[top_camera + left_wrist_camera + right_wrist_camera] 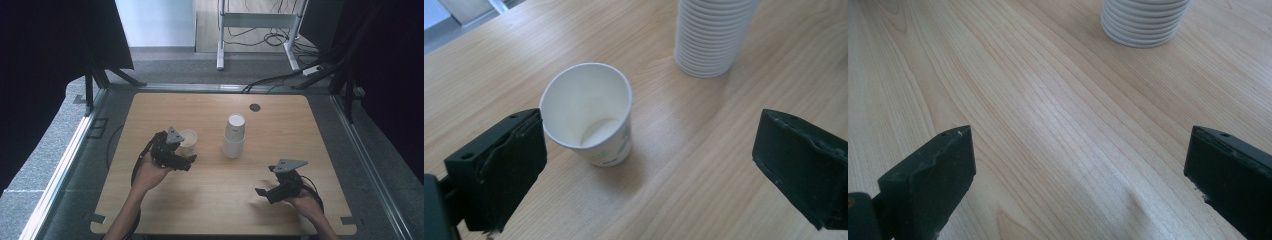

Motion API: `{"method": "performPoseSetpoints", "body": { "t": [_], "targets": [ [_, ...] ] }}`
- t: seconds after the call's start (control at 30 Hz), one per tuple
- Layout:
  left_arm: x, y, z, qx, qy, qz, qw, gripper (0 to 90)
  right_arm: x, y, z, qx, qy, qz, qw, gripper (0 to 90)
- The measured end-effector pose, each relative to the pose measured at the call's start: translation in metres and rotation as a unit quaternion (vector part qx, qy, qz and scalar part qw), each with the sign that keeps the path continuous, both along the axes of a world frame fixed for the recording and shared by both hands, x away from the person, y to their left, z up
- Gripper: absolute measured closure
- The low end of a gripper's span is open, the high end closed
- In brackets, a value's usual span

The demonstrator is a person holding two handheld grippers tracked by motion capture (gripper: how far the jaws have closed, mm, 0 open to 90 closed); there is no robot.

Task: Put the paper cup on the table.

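The paper cup [188, 140] stands upright left of the counter's [210, 210] middle in the high view, just beside the left tool [184, 159]; the cup stack [234, 136] rises near the centre, and the right tool [265, 192] hangs near the near right corner. The left gripper view shows the cup's [589, 112] white, empty inside and faint green print, free between spread jaws. The right gripper view shows spread jaws over bare wood and the stack's [1143, 22] ribbed base.

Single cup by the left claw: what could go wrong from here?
The single cup stands upright just past the open left claw, close to one finger; a sideways pull-back could clip and tip it. The inverted cup stack is tall and near; a swing towards it could topple it.
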State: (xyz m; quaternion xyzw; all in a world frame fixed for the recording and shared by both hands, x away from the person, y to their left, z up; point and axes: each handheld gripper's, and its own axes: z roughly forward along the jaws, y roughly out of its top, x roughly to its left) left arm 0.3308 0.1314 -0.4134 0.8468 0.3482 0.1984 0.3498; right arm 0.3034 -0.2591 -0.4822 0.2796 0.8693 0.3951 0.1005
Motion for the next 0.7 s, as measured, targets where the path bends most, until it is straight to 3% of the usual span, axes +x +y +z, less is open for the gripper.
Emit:
{"method": "performPoseSetpoints", "body": {
  "t": [0.17,0.47,0.7],
  "targets": [
    [-0.015,0.002,-0.004,-0.002,-0.016,-0.010,0.9998,0.5,0.001,-0.002,-0.001,-0.009,-0.003,-0.005,0.9999,0.3],
    [-0.038,0.004,-0.016,-0.015,-0.024,-0.009,0.9995,0.0,0.000,-0.004,-0.002,-0.015,-0.005,-0.014,0.9998,0.6],
    [-0.053,0.003,-0.029,-0.004,-0.022,-0.014,0.9996,0.0,-0.001,0.001,-0.005,-0.019,-0.003,-0.008,0.9998,0.6]
  ]
}}
